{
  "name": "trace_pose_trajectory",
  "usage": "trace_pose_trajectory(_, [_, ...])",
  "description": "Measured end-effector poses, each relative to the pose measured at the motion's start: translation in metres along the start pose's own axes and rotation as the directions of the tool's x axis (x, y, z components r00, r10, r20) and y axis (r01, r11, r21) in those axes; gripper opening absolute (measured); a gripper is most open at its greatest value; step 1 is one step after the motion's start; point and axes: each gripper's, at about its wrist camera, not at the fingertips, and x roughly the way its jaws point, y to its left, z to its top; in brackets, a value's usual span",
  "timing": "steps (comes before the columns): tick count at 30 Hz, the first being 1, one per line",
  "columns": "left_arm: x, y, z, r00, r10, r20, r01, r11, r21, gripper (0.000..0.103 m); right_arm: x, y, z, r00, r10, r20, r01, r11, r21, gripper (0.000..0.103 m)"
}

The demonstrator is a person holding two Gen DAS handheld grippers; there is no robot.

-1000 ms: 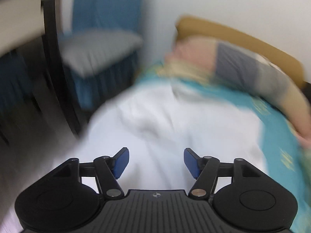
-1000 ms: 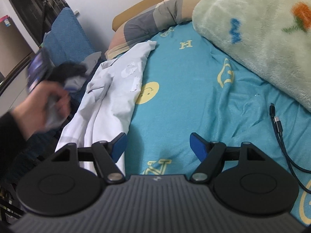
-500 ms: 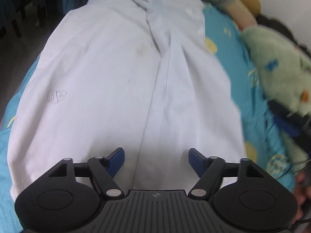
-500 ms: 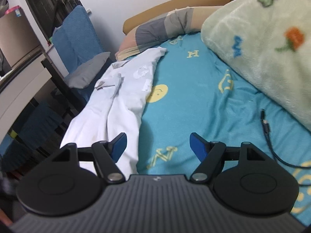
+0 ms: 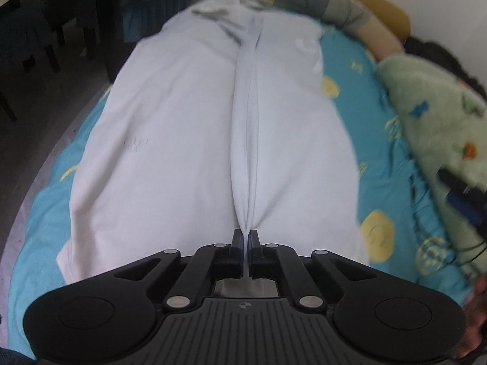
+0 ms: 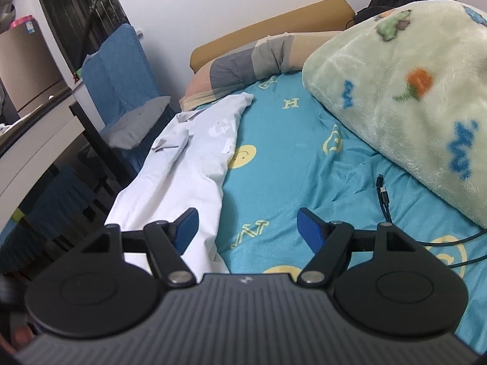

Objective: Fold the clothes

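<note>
A white shirt (image 5: 188,140) lies spread lengthwise on the teal bedsheet (image 5: 392,164), collar end far from me. My left gripper (image 5: 246,237) is shut on the shirt's near hem, pinching a ridge of cloth that runs up the middle. In the right wrist view the same shirt (image 6: 188,164) lies at the left of the bed. My right gripper (image 6: 248,228) is open and empty, hovering above the sheet (image 6: 289,158) beside the shirt's right edge. It shows faintly at the right edge of the left wrist view (image 5: 465,200).
A green fleece blanket (image 6: 404,97) is heaped on the right. A black cable (image 6: 383,197) lies on the sheet below it. A striped pillow (image 6: 243,67) and tan headboard (image 6: 268,30) are at the far end. A blue chair (image 6: 118,73) and dark desk (image 6: 45,140) stand left of the bed.
My left gripper has closed on the shirt's near hem, gathering a central ridge. My right gripper has stayed open and shifted slightly over the sheet.
</note>
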Motion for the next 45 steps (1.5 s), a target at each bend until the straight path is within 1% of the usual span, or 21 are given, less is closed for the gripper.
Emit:
trace_pose_trajectory(2, [0.01, -0.002, -0.003, 1.0, 0.018, -0.02, -0.018, 1.0, 0.007, 0.004, 0.001, 0.002, -0.001, 1.0, 0.002, -0.005, -0.002, 1.0, -0.01, 0.074])
trace_pose_trajectory(3, [0.009, 0.0, 0.0, 1.0, 0.008, -0.018, -0.008, 1.0, -0.005, 0.005, 0.001, 0.003, -0.001, 1.0, 0.003, -0.007, -0.003, 1.0, -0.017, 0.074])
trace_pose_trajectory(4, [0.007, 0.001, 0.002, 1.0, -0.001, -0.016, 0.001, 1.0, -0.017, 0.01, 0.001, 0.005, -0.002, 1.0, 0.004, -0.009, -0.004, 1.0, -0.027, 0.074])
trace_pose_trajectory(6, [0.002, 0.001, 0.007, 1.0, -0.014, 0.001, 0.014, 1.0, -0.02, 0.026, 0.0, 0.007, -0.003, 1.0, 0.01, -0.004, -0.011, 0.999, -0.042, 0.074])
trace_pose_trajectory(8, [-0.008, -0.007, 0.017, 0.999, -0.01, 0.046, 0.009, 1.0, 0.016, 0.06, -0.003, 0.01, -0.003, 1.0, 0.021, 0.006, -0.02, 0.998, -0.053, 0.074])
trace_pose_trajectory(10, [-0.019, -0.02, 0.03, 0.993, 0.012, 0.116, -0.018, 0.998, 0.054, 0.078, -0.004, 0.011, -0.001, 0.999, 0.035, 0.02, -0.034, 0.998, -0.05, 0.074])
trace_pose_trajectory(13, [-0.039, -0.037, 0.051, 0.977, -0.005, 0.215, -0.014, 0.996, 0.085, 0.085, -0.002, 0.008, 0.002, 0.998, 0.062, 0.03, -0.061, 0.998, -0.026, 0.074])
trace_pose_trajectory(15, [-0.044, -0.047, 0.061, 0.966, -0.037, 0.255, 0.012, 0.995, 0.1, 0.093, 0.003, 0.004, 0.005, 0.996, 0.083, 0.025, -0.083, 0.997, -0.003, 0.073])
trace_pose_trajectory(17, [-0.047, -0.053, 0.062, 0.947, -0.056, 0.318, 0.017, 0.992, 0.126, 0.1, 0.01, 0.0, 0.01, 0.995, 0.1, 0.015, -0.101, 0.995, 0.022, 0.069])
trace_pose_trajectory(18, [-0.046, -0.051, 0.061, 0.939, -0.057, 0.338, 0.015, 0.992, 0.125, 0.1, 0.015, -0.001, 0.012, 0.995, 0.101, 0.005, -0.101, 0.994, 0.031, 0.069])
trace_pose_trajectory(22, [-0.034, -0.039, 0.06, 0.938, -0.085, 0.335, 0.033, 0.987, 0.157, 0.1, 0.05, 0.002, 0.025, 0.992, 0.103, -0.073, -0.1, 0.994, 0.032, 0.068])
trace_pose_trajectory(26, [-0.028, -0.024, 0.058, 0.921, -0.084, 0.38, 0.004, 0.979, 0.205, 0.103, 0.113, 0.029, 0.051, 0.978, 0.144, -0.153, -0.144, 0.989, 0.009, 0.068])
trace_pose_trajectory(28, [-0.018, -0.013, 0.06, 0.921, -0.087, 0.379, 0.017, 0.983, 0.183, 0.103, 0.148, 0.053, 0.066, 0.976, 0.143, -0.163, -0.152, 0.987, -0.045, 0.068])
trace_pose_trajectory(30, [-0.007, 0.001, 0.066, 0.933, -0.107, 0.344, 0.06, 0.988, 0.145, 0.103, 0.184, 0.078, 0.079, 0.977, 0.144, -0.16, -0.162, 0.981, -0.107, 0.068])
trace_pose_trajectory(32, [0.004, 0.017, 0.077, 0.933, -0.12, 0.339, 0.092, 0.991, 0.098, 0.103, 0.221, 0.1, 0.089, 0.976, 0.141, -0.169, -0.165, 0.976, -0.141, 0.068])
trace_pose_trajectory(35, [0.017, 0.038, 0.093, 0.921, -0.089, 0.38, 0.085, 0.996, 0.027, 0.103, 0.278, 0.127, 0.098, 0.977, 0.117, -0.179, -0.151, 0.971, -0.188, 0.068])
trace_pose_trajectory(38, [0.032, 0.055, 0.106, 0.915, -0.038, 0.402, 0.047, 0.999, -0.014, 0.103, 0.329, 0.144, 0.1, 0.98, 0.075, -0.185, -0.113, 0.973, -0.203, 0.068])
trace_pose_trajectory(41, [0.047, 0.068, 0.116, 0.917, -0.007, 0.399, 0.031, 0.998, -0.055, 0.101, 0.363, 0.158, 0.096, 0.982, 0.036, -0.187, -0.08, 0.969, -0.232, 0.066])
trace_pose_trajectory(43, [0.049, 0.076, 0.12, 0.907, 0.023, 0.42, 0.019, 0.995, -0.095, 0.099, 0.373, 0.17, 0.093, 0.983, 0.04, -0.181, -0.091, 0.956, -0.278, 0.035])
trace_pose_trajectory(44, [0.047, 0.08, 0.121, 0.897, 0.039, 0.441, 0.015, 0.993, -0.118, 0.099, 0.376, 0.175, 0.091, 0.984, 0.039, -0.176, -0.094, 0.945, -0.313, 0.028])
trace_pose_trajectory(45, [0.043, 0.085, 0.122, 0.886, 0.049, 0.461, 0.02, 0.99, -0.142, 0.099, 0.377, 0.182, 0.088, 0.986, 0.029, -0.166, -0.087, 0.931, -0.354, 0.012])
